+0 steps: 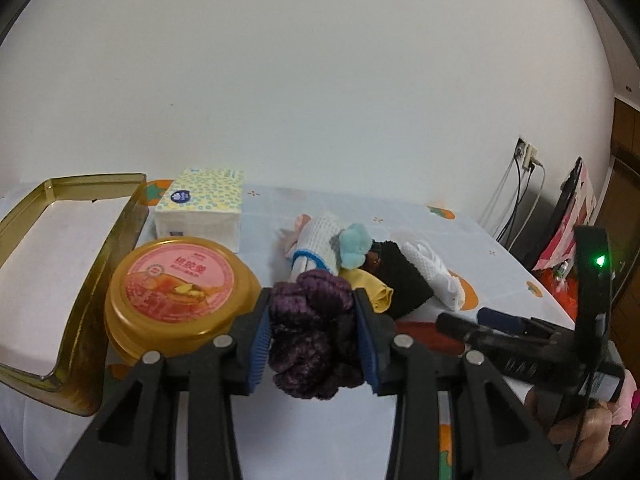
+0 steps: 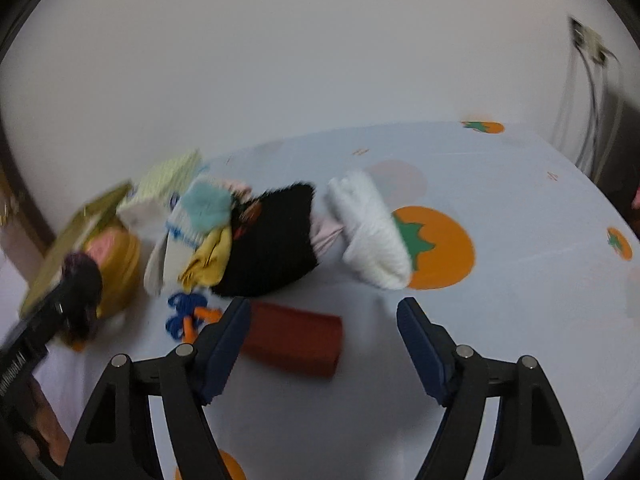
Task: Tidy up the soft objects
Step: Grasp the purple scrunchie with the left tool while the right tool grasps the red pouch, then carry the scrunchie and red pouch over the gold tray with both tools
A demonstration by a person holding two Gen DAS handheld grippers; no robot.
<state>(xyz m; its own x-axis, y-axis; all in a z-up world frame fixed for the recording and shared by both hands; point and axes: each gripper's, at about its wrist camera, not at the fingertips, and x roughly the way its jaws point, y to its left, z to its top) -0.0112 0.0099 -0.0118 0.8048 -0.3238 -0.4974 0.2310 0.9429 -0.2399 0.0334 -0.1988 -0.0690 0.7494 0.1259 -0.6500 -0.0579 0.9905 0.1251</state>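
Between the left gripper's (image 1: 314, 336) pads, purple scrunchie (image 1: 314, 336) pinched — may snag yellow jar (image 1: 180, 300); right gripper (image 2: 324, 336) open, empty — blurred, may overshoot red block (image 2: 296, 340).

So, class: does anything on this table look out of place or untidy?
Yes. The soft things lie in a loose, overlapping heap mid-table, not in the gold tin. Only the purple scrunchie is picked up, in the left gripper.

Dim even indoor light, fisheye-bent edges, right wrist view apparently motion-blurred

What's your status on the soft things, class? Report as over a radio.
Left gripper shut on purple scrunchie. Right gripper open above red block. Gold tin beside left, unblocked.
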